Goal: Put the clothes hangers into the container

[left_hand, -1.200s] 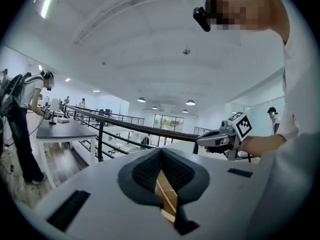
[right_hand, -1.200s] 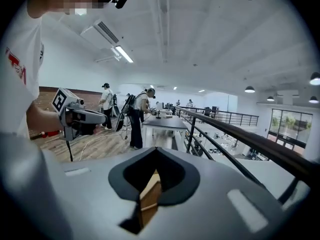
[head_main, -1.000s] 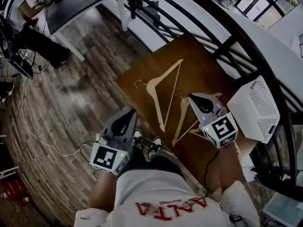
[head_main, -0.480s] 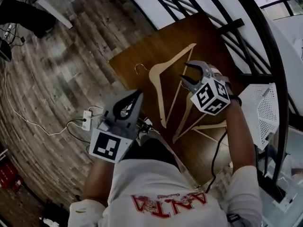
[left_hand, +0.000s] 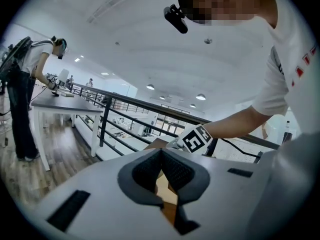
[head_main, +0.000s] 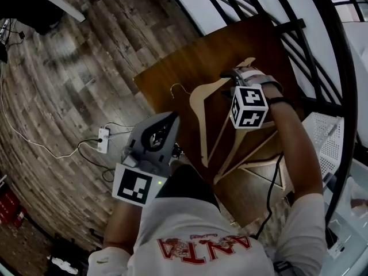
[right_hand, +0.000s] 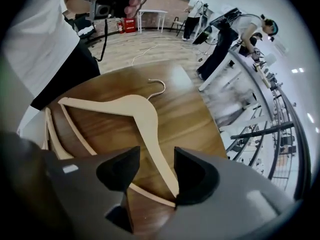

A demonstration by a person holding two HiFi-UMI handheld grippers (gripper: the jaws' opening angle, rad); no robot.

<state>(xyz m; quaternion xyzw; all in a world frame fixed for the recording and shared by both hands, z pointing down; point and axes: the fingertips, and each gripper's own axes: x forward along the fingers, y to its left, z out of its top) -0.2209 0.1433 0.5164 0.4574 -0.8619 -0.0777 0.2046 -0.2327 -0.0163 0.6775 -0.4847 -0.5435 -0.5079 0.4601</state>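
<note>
The wooden table (head_main: 195, 56) carries every hanger you can see, so as far as these views show, nothing has been put away yet. The white perforated container (head_main: 325, 140) stands off the table's right side, beyond your right forearm. The little of it that shows has no hanger in it, but its inside is mostly out of view, so take that as a judgement. On the table, the hanger with the wire hook (head_main: 197, 125) lies nearest the left edge, with its hook on the side away from the container. A second hanger (right_hand: 48, 129) lies just beside it. More pale wooden bars near your right elbow may belong to a third, but I cannot tell. Your right gripper (right_hand: 154, 171) points down over the first hanger with its jaws spread wide. They have just been opening, and one arm of that hanger runs through the gap between them, with the pads not pressing on it. Your left gripper (left_hand: 161, 156) hangs off the near edge of the table, its jaws closed together on nothing. You are at the very first pick: the grasp is lined up but not made. The lift, the carry to the container and the drop are all left to do, for each hanger in turn.
</note>
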